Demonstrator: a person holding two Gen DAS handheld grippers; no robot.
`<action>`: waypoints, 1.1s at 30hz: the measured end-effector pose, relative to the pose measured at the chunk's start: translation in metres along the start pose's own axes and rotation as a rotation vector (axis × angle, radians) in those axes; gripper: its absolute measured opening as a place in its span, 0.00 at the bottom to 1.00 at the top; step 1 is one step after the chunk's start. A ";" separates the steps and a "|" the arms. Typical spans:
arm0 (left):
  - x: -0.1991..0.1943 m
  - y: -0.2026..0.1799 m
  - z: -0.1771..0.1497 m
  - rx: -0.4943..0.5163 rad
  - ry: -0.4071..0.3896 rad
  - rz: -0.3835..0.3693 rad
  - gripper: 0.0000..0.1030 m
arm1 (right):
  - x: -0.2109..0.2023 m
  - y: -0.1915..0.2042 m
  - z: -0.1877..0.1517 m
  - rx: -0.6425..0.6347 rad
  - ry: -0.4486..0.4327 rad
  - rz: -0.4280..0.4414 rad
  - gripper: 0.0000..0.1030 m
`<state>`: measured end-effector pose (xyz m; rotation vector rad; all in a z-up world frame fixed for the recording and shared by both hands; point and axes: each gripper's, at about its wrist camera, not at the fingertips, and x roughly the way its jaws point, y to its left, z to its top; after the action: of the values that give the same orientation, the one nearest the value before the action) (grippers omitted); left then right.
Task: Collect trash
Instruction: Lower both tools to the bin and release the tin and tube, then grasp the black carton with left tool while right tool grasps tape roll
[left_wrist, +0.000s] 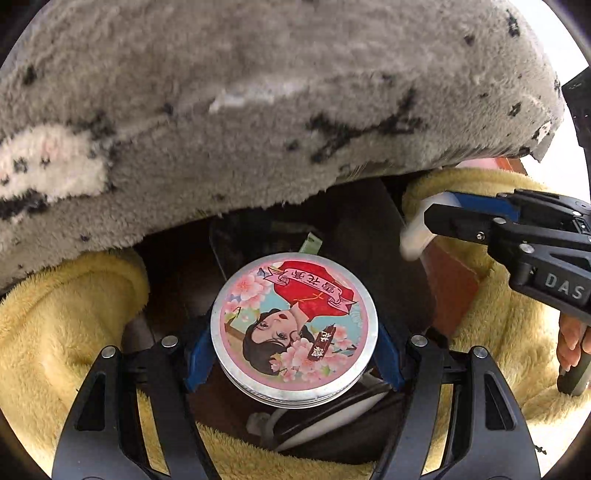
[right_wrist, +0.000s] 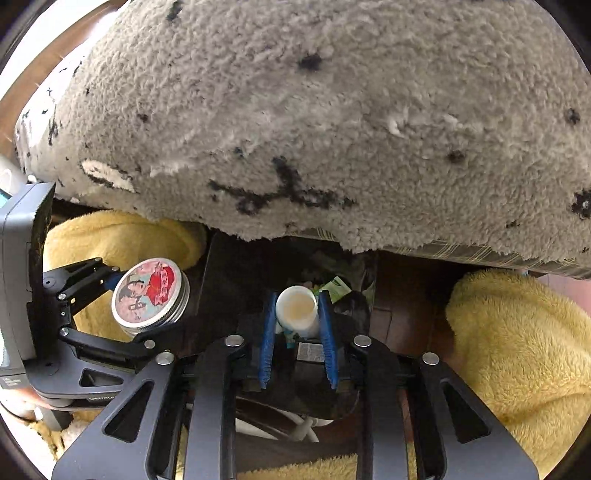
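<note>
A round metal tin (left_wrist: 293, 325) with a pink picture lid sits between the blue pads of my left gripper (left_wrist: 293, 334), which is shut on its sides. In the right wrist view the same tin (right_wrist: 149, 295) hangs at the left over the dark opening of a bag (right_wrist: 236, 288). My right gripper (right_wrist: 297, 301) stands slightly open, pointing down, with a small white bottle (right_wrist: 297, 306) between its fingers. In the left wrist view that bottle (left_wrist: 415, 236) is a blurred white shape at the right gripper's tips (left_wrist: 437, 210).
A grey fuzzy blanket (right_wrist: 295, 110) overhangs the top of both views. Yellow fleece (right_wrist: 517, 350) lies on both sides of the dark bag. A green wrapper (right_wrist: 338, 286) shows inside it. White cables (right_wrist: 306, 424) lie below. A person's hand (left_wrist: 570, 343) grips the right handle.
</note>
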<state>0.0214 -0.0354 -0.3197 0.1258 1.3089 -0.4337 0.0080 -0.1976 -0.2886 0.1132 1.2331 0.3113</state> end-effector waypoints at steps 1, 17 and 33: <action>0.001 0.000 -0.001 -0.001 -0.003 0.001 0.74 | -0.001 -0.001 0.000 0.003 -0.004 0.001 0.46; -0.083 0.005 0.021 0.032 -0.226 0.066 0.92 | -0.086 -0.011 0.031 0.005 -0.276 -0.089 0.80; -0.171 0.030 0.112 0.038 -0.461 0.140 0.92 | -0.143 -0.040 0.154 0.009 -0.469 -0.196 0.85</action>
<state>0.1012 -0.0045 -0.1320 0.1387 0.8330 -0.3426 0.1173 -0.2647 -0.1171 0.0667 0.7726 0.0984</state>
